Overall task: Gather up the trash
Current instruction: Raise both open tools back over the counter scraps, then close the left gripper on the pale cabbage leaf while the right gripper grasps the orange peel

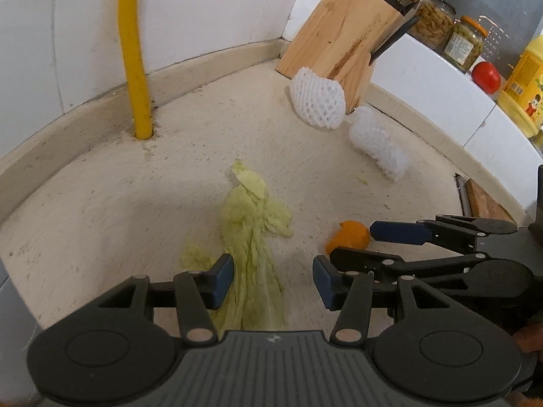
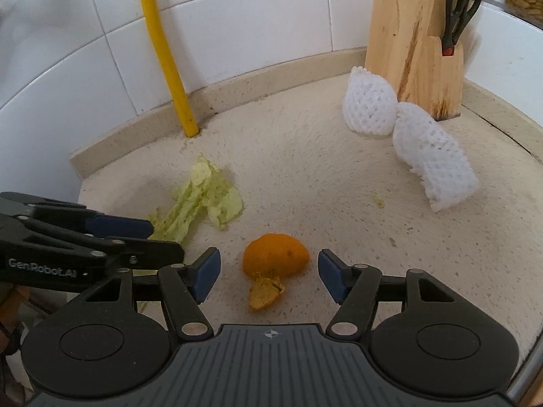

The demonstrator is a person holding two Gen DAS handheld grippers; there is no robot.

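Two grippers are seen side by side over a speckled beige countertop (image 2: 305, 176) in a tiled corner. The left gripper (image 1: 273, 279) is held with its jaws apart, straddling a limp cabbage leaf (image 1: 251, 237) that lies flat on the counter; the left blue pad looks to be right at the leaf's edge, the right pad stands clear of it, so nothing is squeezed. The right gripper (image 2: 268, 276) is also spread wide, and an orange peel (image 2: 275, 259) is framed in the gap, with a smaller torn bit just below it (neither pad is touching the peel).

More trash is found further back: two white foam fruit nets (image 2: 370, 105) (image 2: 437, 162), one leaning against the wooden knife block (image 2: 407, 34), the other lying just beside it. Scissors (image 2: 461, 3) are slotted into the block's front pocket. A yellow pipe (image 1: 134, 54) is seen going down through the counter near the wall. In the left wrist view, jars (image 1: 463, 42), a tomato (image 1: 486, 76) and a yellow bottle (image 1: 524, 91) are lined up on a ledge at the right.
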